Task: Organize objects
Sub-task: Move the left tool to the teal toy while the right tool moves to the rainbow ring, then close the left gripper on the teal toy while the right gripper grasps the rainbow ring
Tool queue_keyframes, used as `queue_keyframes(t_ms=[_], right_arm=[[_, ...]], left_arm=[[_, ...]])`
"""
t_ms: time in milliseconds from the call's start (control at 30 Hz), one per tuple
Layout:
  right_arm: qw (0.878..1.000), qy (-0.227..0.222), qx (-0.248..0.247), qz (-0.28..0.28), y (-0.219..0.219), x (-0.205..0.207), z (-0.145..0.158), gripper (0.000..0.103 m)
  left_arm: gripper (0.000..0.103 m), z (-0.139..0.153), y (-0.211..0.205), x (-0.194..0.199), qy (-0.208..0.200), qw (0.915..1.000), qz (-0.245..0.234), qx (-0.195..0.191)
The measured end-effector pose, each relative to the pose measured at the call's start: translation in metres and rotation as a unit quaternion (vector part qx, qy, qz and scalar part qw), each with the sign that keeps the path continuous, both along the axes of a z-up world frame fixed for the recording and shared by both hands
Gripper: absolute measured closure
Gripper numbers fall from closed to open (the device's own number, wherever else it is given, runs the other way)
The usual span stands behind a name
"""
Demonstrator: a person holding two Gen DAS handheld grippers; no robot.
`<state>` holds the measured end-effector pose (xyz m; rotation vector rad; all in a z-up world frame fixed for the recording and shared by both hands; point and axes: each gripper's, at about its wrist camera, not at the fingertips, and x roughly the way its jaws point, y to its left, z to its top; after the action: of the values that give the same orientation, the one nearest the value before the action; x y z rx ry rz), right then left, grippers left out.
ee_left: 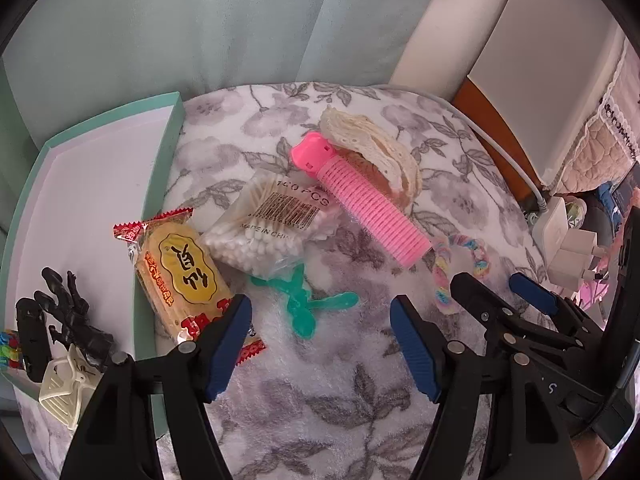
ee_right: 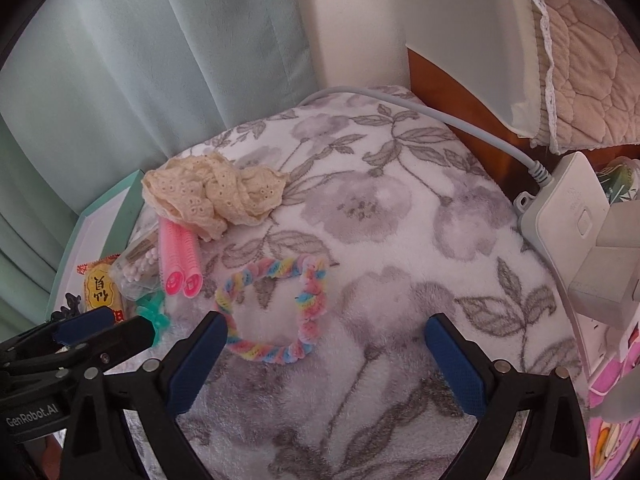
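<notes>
Both grippers hover low over the blanket (ee_right: 400, 216), side by side. The left gripper (ee_left: 322, 344) gapes apart near the spoon (ee_left: 308, 304). The right gripper (ee_right: 326, 354) spreads wide, empty, around the near side of the hair tie (ee_right: 276, 312).

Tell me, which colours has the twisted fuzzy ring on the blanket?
The fuzzy ring is pastel rainbow: pink, yellow and blue twisted together. The right wrist view shows it best.

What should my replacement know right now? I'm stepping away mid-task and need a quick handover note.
Left gripper: open, empty, over the teal hair clip.
Right gripper: open, empty, near the rainbow hair tie.
Already in the teal box: black claw clip, cream claw clip.
Still on the floral blanket: snack packet, cotton swab bag, pink hair roller, cream lace scrunchie, the teal clip, the hair tie.
</notes>
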<state>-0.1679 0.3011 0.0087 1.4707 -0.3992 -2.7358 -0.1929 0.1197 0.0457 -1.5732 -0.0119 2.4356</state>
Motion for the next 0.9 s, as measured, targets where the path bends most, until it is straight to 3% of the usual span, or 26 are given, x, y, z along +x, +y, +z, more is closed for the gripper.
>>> queue_keyframes(t_ms=[100, 300, 667, 900], right_arm=[[1.000, -0.003, -0.002, -0.011, 0.003, 0.001, -0.001, 0.016], [0.999, -0.003, 0.004, -0.036, 0.010, 0.004, 0.001, 0.047], [1.000, 0.005, -0.012, -0.027, 0.010, 0.005, 0.000, 0.082], [0.999, 0.010, -0.022, -0.021, 0.009, 0.006, 0.000, 0.091]], left_arm=[[0.041, -0.002, 0.004, -0.001, -0.003, 1.0000, -0.005, -0.001], [0.045, -0.008, 0.010, -0.002, -0.010, 0.9999, -0.011, 0.002], [0.055, -0.023, 0.006, -0.008, -0.028, 0.9995, 0.011, -0.009], [0.060, -0.026, 0.007, -0.009, -0.024, 0.9996, 0.010, -0.011]])
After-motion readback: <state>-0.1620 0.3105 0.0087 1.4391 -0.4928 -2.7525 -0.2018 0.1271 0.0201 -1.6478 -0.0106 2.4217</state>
